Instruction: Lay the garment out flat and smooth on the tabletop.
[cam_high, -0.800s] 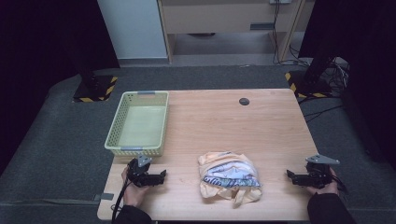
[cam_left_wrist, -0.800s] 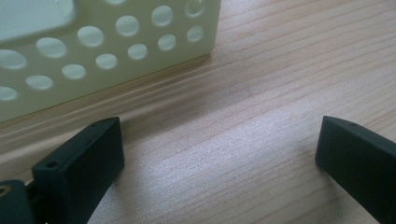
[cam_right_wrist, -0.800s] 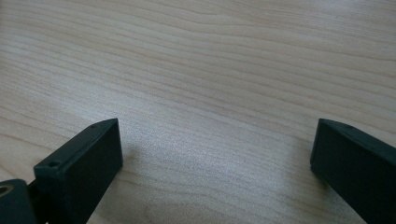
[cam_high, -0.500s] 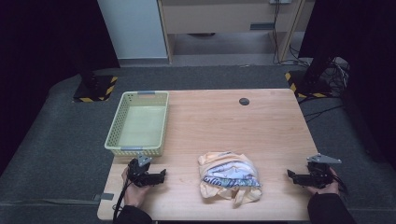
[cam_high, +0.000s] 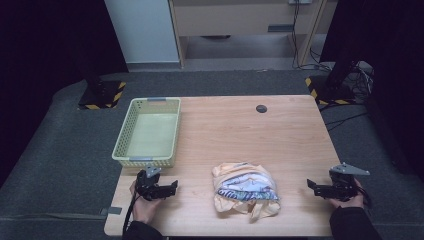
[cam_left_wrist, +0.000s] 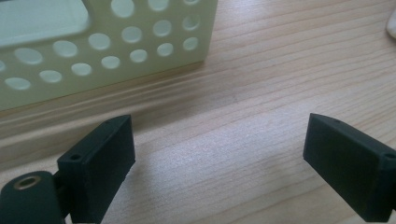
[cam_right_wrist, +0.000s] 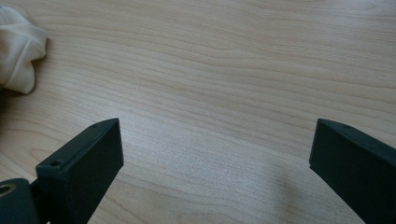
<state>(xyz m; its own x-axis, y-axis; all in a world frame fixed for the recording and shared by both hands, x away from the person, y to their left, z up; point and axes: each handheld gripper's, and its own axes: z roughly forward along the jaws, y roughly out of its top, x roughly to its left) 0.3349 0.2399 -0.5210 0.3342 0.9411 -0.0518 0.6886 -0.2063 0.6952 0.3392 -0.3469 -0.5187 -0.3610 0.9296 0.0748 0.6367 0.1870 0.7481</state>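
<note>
A crumpled cream garment with a blue and white print (cam_high: 245, 190) lies near the front middle of the wooden table (cam_high: 240, 130). My left gripper (cam_high: 172, 187) rests at the front left, held by a hand, jaws wide apart and empty, pointing toward the garment. In the left gripper view my gripper (cam_left_wrist: 219, 154) hovers over bare wood beside the basket's wall (cam_left_wrist: 107, 46). My right gripper (cam_high: 311, 186) sits at the front right, open and empty. In the right gripper view my gripper (cam_right_wrist: 215, 163) has a fold of the garment (cam_right_wrist: 18, 51) at the upper left.
A pale green perforated basket (cam_high: 148, 132) stands empty on the table's left side, just behind my left gripper. A small dark round disc (cam_high: 261, 108) lies near the table's far edge. Dark floor surrounds the table.
</note>
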